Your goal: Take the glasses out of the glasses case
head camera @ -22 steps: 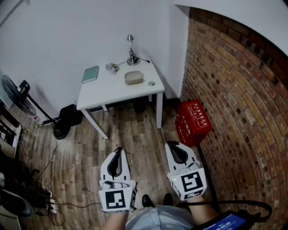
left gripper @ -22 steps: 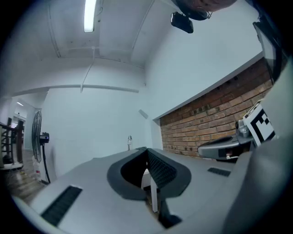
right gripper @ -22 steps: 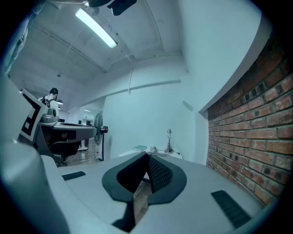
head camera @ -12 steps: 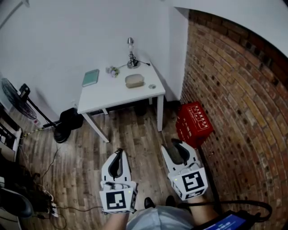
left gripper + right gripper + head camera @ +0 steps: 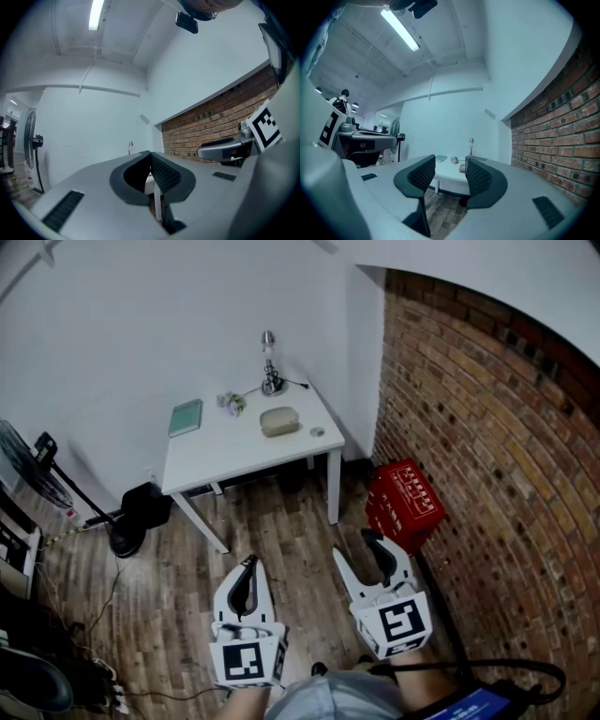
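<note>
The glasses case point(image 5: 279, 421), a tan rounded box, lies with its lid down near the middle of a white tabletop point(image 5: 234, 444), a little toward the back edge; what is inside it does not show. Beside it toward the front right corner sits a small round thing point(image 5: 317, 432), too small to tell. Behind the case stands a slim silver lamp point(image 5: 270, 362) with a thin cord trailing off to the right. Left of the lamp lies a small pale bundle point(image 5: 231, 402), and further left a green book point(image 5: 186, 417) lies flat near the tabletop's left edge. The table stands in a corner, its back against a white wall point(image 5: 141, 324) and its right end close to a brick wall point(image 5: 487, 456).

The floor point(image 5: 281, 521) is dark wood planks. On it, against the brick wall, rests a red crate point(image 5: 405, 502); its contents cannot be made out. Left of the table a black bag point(image 5: 147, 504) sits on the floor, and a black fan point(image 5: 21, 451) stands at the far left.

Both grippers are held level over the floor, well apart from the table. The left gripper point(image 5: 248, 561) has its jaws pressed together at the tips with nothing in them. The right gripper point(image 5: 361, 546) has its jaws spread wide, also holding nothing
</note>
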